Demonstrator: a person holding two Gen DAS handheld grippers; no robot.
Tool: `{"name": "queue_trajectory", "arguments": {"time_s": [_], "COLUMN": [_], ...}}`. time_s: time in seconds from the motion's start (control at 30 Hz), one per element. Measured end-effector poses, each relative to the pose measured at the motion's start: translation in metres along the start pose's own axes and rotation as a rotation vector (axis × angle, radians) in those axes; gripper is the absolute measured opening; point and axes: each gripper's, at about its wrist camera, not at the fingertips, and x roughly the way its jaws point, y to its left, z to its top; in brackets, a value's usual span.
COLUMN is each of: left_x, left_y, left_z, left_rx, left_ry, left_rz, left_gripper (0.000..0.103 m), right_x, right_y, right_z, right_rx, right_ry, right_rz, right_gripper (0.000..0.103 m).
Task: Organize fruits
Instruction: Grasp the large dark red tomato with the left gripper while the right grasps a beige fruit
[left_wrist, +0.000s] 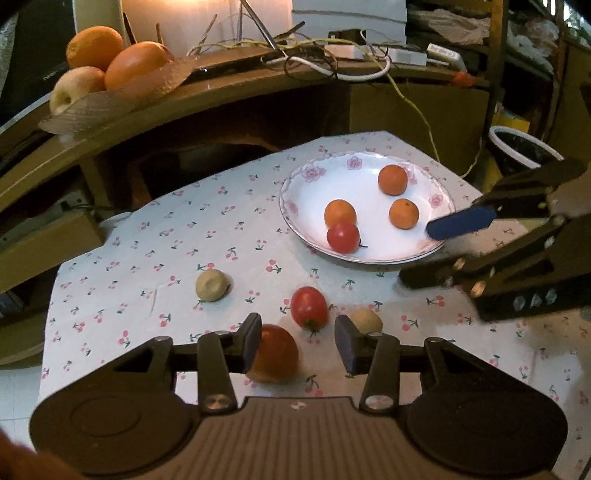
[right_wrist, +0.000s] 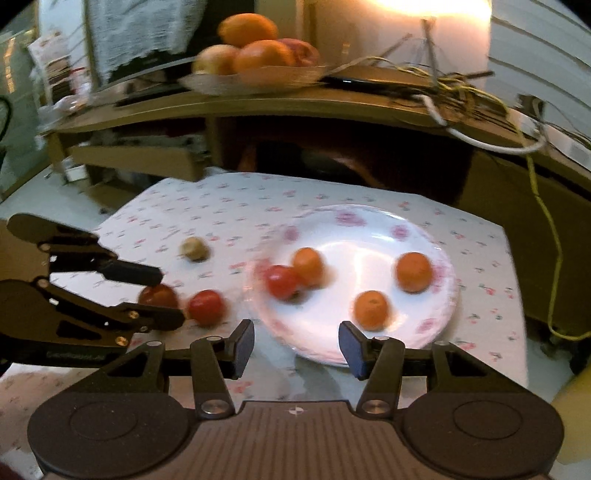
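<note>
Nearest the left wrist camera, a red tomato (left_wrist: 275, 352) lay on the bench (left_wrist: 122, 266) at lower centre, just inside the left pad of the released left claw (left_wrist: 298, 341), clearly the nearer one. Over the plate (left_wrist: 295, 188) at right, the right claw (right_wrist: 297, 345) gaped, grasping nothing.

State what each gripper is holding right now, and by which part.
Nothing is held. The left gripper is open beside a tomato; the right gripper is open and empty at the plate.
</note>
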Motion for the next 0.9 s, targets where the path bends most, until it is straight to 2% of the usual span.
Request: {"name": "queue_trajectory", "arguments": {"time_s": [0.23, 0.43, 0.73, 0.9], "left_x": [-0.002, 0.002, 0.009, 0.015], "left_y": [0.009, 0.014, 0.021, 0.022], "left_z": [-0.01, -0.016, -0.017, -0.016], "left_rx": [-0.01, -0.003, -0.012, -0.024], "left_ry": [0.01, 0.021, 0.026, 0.021], "left_rz": [0.001, 0.016, 0.02, -0.004], "left_gripper": [0.05, 0.05, 0.05, 0.054], "right_x": [0.014, 0.017, 0.032, 0.047], "right_y": [0.021, 0.033, 0.044, 0.045], "right_z": [-0.002, -0.002, -0.007, -0.009], "right_rx": [-0.049, -0.085, -0.126, -0.114], "right_ry": [0.031, 0.02, 0.066, 0.106], "right_rz": [0.055, 0.09, 0.101, 0.102], "right_gripper": [0.053, 0.053, 0.052, 0.039]}}
